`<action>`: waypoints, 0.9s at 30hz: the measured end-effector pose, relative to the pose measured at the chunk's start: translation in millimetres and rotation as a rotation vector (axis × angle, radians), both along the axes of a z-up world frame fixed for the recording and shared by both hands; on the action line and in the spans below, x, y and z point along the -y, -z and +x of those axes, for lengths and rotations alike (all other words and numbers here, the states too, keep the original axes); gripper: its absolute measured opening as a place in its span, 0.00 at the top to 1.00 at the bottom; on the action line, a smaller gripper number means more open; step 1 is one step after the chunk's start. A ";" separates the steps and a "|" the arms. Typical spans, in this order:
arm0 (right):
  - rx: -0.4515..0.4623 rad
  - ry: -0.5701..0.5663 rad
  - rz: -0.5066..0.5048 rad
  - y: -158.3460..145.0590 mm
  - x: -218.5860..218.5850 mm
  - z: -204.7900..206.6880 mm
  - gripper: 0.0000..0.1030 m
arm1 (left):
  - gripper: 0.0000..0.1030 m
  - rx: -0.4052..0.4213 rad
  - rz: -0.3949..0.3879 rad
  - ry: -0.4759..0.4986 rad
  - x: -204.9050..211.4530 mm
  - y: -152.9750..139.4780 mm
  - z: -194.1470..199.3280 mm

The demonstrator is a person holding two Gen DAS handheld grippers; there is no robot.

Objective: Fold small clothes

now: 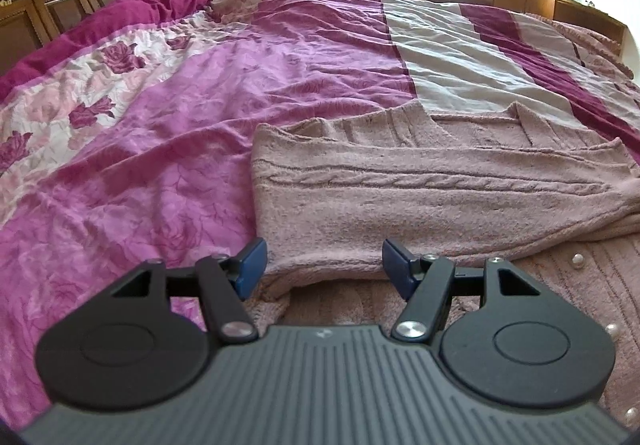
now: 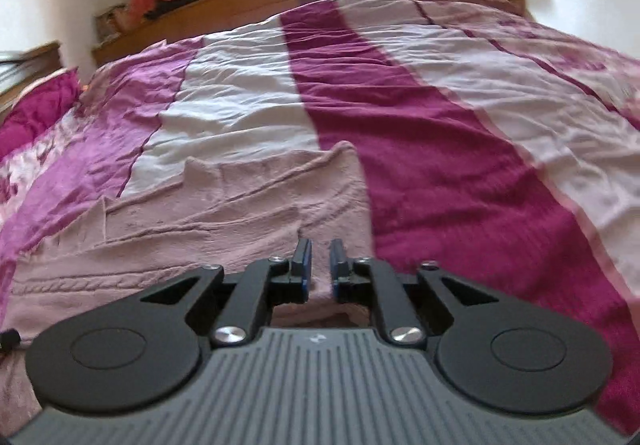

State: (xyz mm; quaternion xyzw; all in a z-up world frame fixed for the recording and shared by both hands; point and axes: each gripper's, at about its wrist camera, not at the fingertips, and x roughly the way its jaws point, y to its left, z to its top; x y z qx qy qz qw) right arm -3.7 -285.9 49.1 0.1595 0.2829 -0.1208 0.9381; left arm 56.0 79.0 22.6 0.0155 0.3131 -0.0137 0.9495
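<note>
While you worked at the near edge of the bed, the pink cardigan (image 1: 420, 197) lay flat on the bedspread (image 1: 168, 133), one panel already folded across itself so its cable ribs ran sideways in front of you. You held the left gripper (image 1: 322, 265) low at that folded edge with its blue pads (image 1: 252, 265) spread wide, one either side of the thick hem, holding nothing; that stance looked like a set-up to bite the doubled layer for another fold. Your right gripper (image 2: 319, 271) sat over the right part of the same knit, its pads drawn near together with a narrow gap between them. That view was smeared by motion, so I could not tell whether a pinch of wool sat in the gap or none at all.

You were dealing with fuzzy, loosely knitted fabric, soft and thick at the folds, with raised cables and a row of pearl buttons (image 1: 576, 260) on the layer beneath. Under it, the bedspread was thin, wrinkled cloth in magenta, lilac and pale grey bands, likely to slide and bunch if you dragged the garment.
</note>
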 end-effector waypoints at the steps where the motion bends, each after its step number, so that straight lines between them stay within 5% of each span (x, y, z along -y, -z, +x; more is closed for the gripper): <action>1: 0.022 -0.017 0.000 -1.6 -2.6 -2.3 0.80 | 0.36 -0.001 0.001 -0.002 0.1 0.6 0.4; 8: 0.063 -0.201 -0.071 -11.3 -52.5 13.4 0.55 | 0.36 -0.007 0.002 -0.012 0.1 2.4 1.9; 15: -0.028 -0.211 -0.083 23.9 -61.4 31.6 0.52 | 0.36 -0.029 -0.030 -0.032 -8.2 4.5 3.6; 27: 0.025 -0.235 -0.016 -15.9 -51.7 -18.1 0.43 | 0.36 0.005 0.024 -0.028 -29.2 -29.2 -13.1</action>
